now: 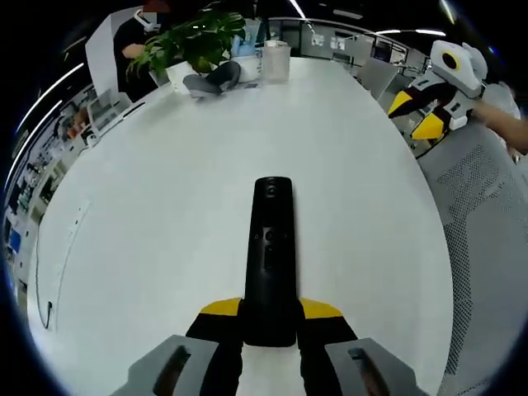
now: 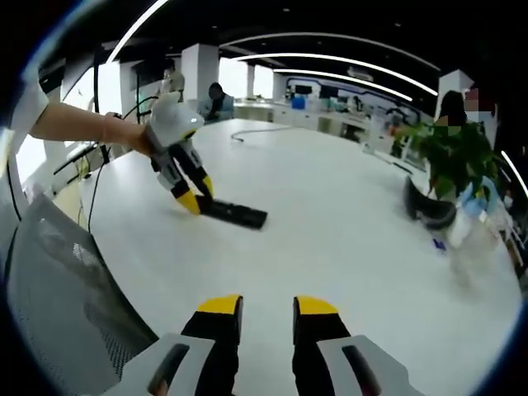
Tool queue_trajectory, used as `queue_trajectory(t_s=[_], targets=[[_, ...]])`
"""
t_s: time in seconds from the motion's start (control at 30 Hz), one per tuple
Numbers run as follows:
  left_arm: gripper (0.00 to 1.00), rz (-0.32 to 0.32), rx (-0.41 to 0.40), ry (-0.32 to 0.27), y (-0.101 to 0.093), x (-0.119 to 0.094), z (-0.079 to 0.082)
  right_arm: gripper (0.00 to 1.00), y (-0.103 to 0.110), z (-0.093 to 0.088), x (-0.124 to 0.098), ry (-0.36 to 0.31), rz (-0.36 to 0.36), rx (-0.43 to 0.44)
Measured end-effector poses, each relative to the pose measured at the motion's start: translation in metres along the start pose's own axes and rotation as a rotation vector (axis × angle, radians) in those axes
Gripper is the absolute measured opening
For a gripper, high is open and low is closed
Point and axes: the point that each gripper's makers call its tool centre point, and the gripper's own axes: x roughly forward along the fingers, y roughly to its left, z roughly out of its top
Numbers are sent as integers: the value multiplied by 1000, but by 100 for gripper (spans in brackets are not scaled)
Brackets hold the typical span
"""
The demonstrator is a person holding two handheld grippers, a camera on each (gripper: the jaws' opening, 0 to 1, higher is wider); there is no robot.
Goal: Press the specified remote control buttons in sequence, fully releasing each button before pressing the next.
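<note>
Fingers, left gripper (image 1: 269, 318): two yellow-tipped black fingers (image 1: 219, 308) are closing on the near end of the black remote control (image 1: 270, 260), one on either side, touching it. The remote is lying flat on the white table (image 1: 165, 206) and running straight away from the fingertips, its buttons facing up.

Fingers, right gripper (image 2: 266, 306): the yellow-tipped fingers (image 2: 219, 304) are standing a narrow gap apart, holding nothing, hanging over bare table (image 2: 330, 239).

Remote control, from the right gripper view (image 2: 235, 214): it is lying well ahead of the right fingers and a little to their left, with the left gripper (image 2: 192, 200) tilting down onto its end. A person's bare forearm (image 2: 74, 122) is reaching in from the left behind that gripper.

Right gripper, from the left gripper view (image 1: 421, 114): white body with yellow tips, sitting far ahead and to the right of the left fingers, off the table edge, above a grey mesh chair (image 1: 487, 223).

Other items, far beyond the left fingers:
- potted green plant (image 1: 194, 40)
- dark rounded object (image 1: 213, 81) just in front of the plant
- clear container (image 1: 275, 60) beside it
- thin cable (image 1: 62, 264) trailing along the table to the left of the fingers

Mesh chair (image 2: 62, 289), in the right gripper view: lying left of and below the right fingers.
</note>
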Motion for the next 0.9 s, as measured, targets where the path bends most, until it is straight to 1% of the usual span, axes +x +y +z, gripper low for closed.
queue_trajectory(t_s=[0.57, 0.9], targets=[[24, -12, 12, 3, -16, -4, -7, 20, 1, -1, 1, 10, 3, -10], [24, -18, 22, 5, -23, -5, -7, 20, 1, -2, 1, 16, 4, -18]])
